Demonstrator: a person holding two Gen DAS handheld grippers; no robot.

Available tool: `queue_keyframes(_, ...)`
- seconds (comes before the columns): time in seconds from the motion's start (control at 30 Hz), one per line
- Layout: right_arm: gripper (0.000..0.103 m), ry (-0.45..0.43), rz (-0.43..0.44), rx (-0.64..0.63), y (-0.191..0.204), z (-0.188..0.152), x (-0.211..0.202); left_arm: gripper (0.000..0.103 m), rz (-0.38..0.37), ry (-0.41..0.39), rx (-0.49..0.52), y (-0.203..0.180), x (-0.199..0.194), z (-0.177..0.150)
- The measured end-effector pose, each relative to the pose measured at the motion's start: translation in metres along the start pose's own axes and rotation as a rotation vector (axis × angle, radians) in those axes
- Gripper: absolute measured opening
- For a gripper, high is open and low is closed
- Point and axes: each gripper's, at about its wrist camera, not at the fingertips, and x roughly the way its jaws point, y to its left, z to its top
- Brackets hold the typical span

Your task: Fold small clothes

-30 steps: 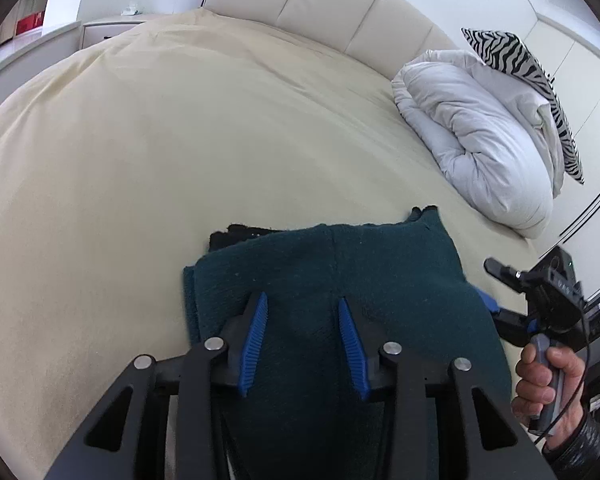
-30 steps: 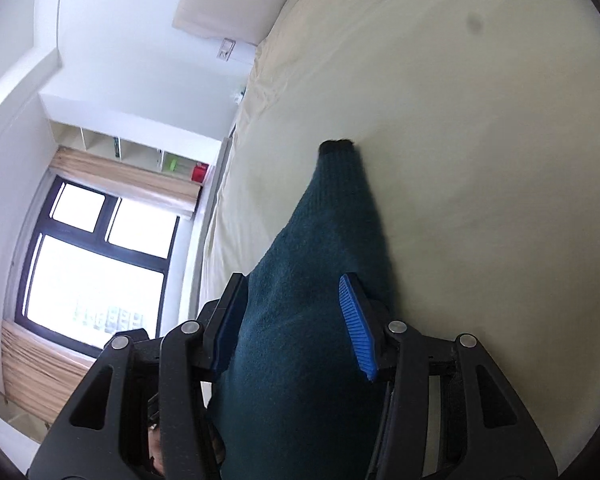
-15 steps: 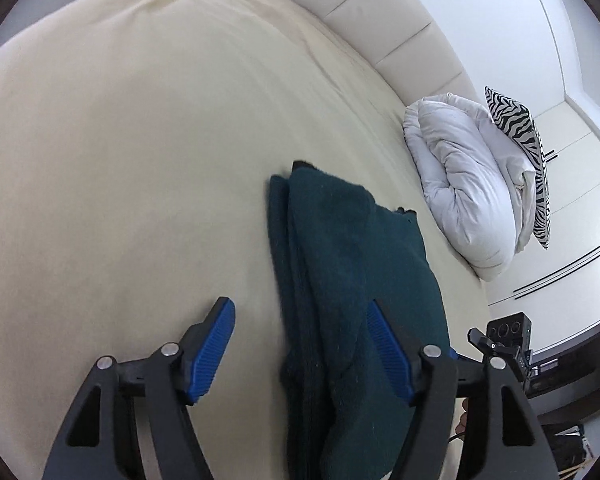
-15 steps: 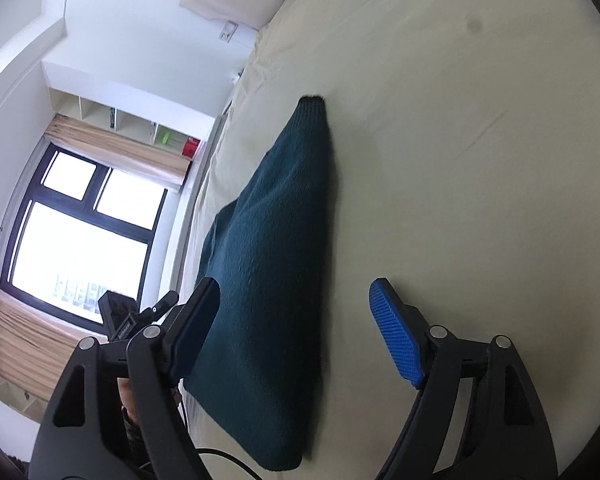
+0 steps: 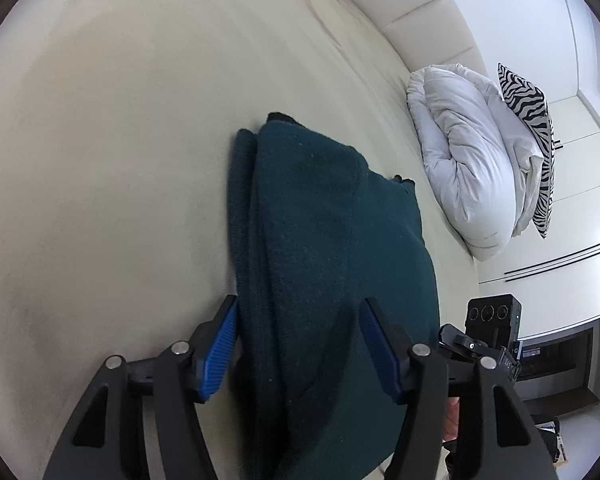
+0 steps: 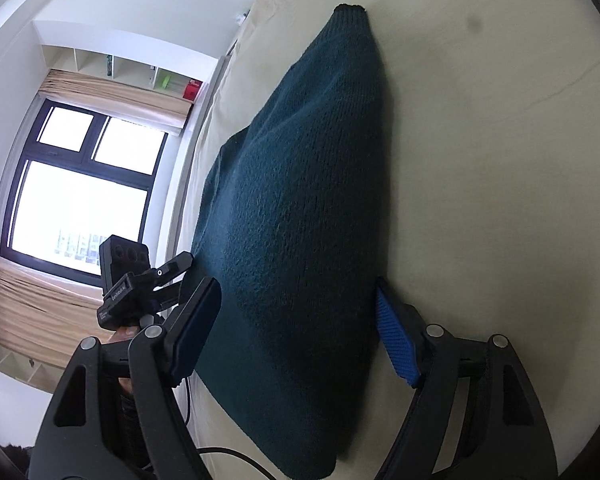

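Note:
A dark teal knitted garment (image 5: 324, 248) lies folded in layers on the cream bed sheet (image 5: 112, 152). It also shows in the right wrist view (image 6: 300, 208). My left gripper (image 5: 298, 346) is open, its blue pads standing either side of the garment's near left edge. My right gripper (image 6: 296, 336) is open, its jaws straddling the garment's near right edge. Neither holds the cloth. The other gripper shows in each view: the right one (image 5: 488, 344) and the left one (image 6: 140, 280).
A rolled white duvet (image 5: 468, 152) and a zebra-print pillow (image 5: 536, 128) lie at the bed's far right by the padded headboard (image 5: 412, 16). A window with curtains (image 6: 80, 184) and wall shelves (image 6: 140, 72) stand beyond the bed's left edge.
Both grippers were shut on the garment a second ago, then opened and let it drop flat. Since half a second ago both have moved closer in over its near edges.

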Motion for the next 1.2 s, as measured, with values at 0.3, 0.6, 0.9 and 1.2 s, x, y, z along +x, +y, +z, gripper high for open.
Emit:
queue_keyframes(0.3,0.049,-0.001,-0.04,0.013,0.005,0.003,0.014,0.032,-0.016,0.017,-0.028,0.002,0.012,0.002)
queue_keyframes(0.6,0.038,-0.03,-0.078,-0.037,0.035,-0.005,0.007,0.026,0.014,-0.007,0.044,-0.027,-0.017,-0.021)
queue_keyframes(0.9,0.038,-0.015,-0.079,-0.12,0.069,-0.069,-0.026,0.026,0.016,-0.028,0.128,-0.061,-0.058,-0.103)
queue_keyframes(1.2,0.038,-0.033,-0.083,-0.153,0.089,-0.159,-0.05,0.026,0.009,-0.021,0.197,-0.084,-0.078,-0.193)
